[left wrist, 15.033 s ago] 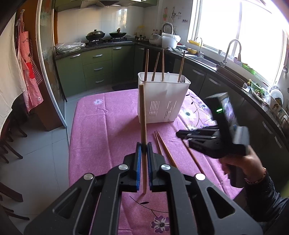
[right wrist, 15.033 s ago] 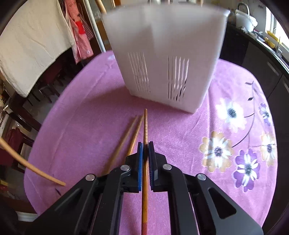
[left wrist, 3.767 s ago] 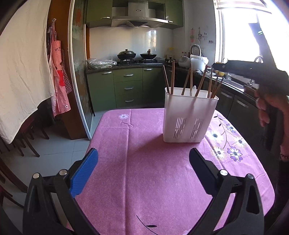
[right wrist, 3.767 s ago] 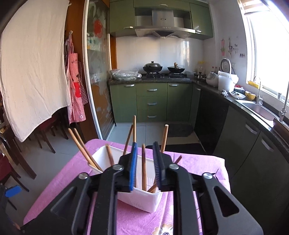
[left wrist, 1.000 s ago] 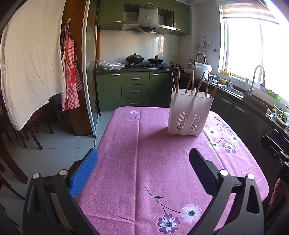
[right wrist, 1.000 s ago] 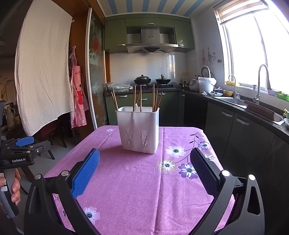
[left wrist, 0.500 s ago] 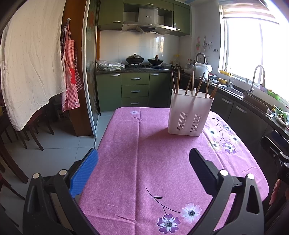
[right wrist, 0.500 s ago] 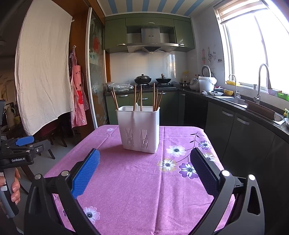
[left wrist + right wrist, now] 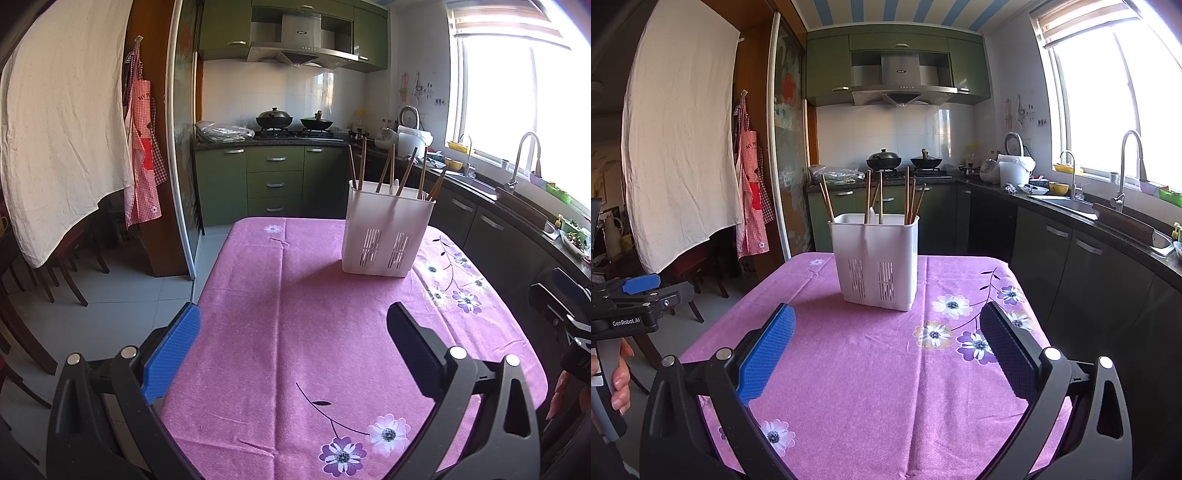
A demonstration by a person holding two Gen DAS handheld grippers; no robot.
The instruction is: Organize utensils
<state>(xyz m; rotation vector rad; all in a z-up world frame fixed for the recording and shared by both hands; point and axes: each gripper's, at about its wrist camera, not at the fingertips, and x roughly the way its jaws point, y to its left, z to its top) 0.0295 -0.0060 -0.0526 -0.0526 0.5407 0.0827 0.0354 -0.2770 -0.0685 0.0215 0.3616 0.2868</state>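
Observation:
A white slotted utensil holder (image 9: 386, 234) (image 9: 876, 258) stands upright on the pink flowered tablecloth (image 9: 314, 332) (image 9: 871, 362). Several wooden chopsticks (image 9: 406, 173) (image 9: 907, 195) and a white spoon handle (image 9: 871, 214) stick out of its top. My left gripper (image 9: 293, 339) is held wide open over the near end of the table, well short of the holder, with nothing between its fingers. My right gripper (image 9: 886, 343) is also wide open and empty, in front of the holder. In the right wrist view the left gripper body (image 9: 631, 299) shows at the left edge, held by a hand (image 9: 617, 380).
Green kitchen cabinets (image 9: 275, 181) and a stove with two pans (image 9: 295, 122) line the back wall. A counter with a sink and tap (image 9: 1123, 177) runs along the right. A white cloth (image 9: 62, 129) and an apron (image 9: 142, 147) hang at the left, above dark chairs (image 9: 55, 273).
Over the last second nothing has visibly moved; both grippers stay open and drawn back. Earlier, each was shut on a chopstick, and the right one opened over the holder.

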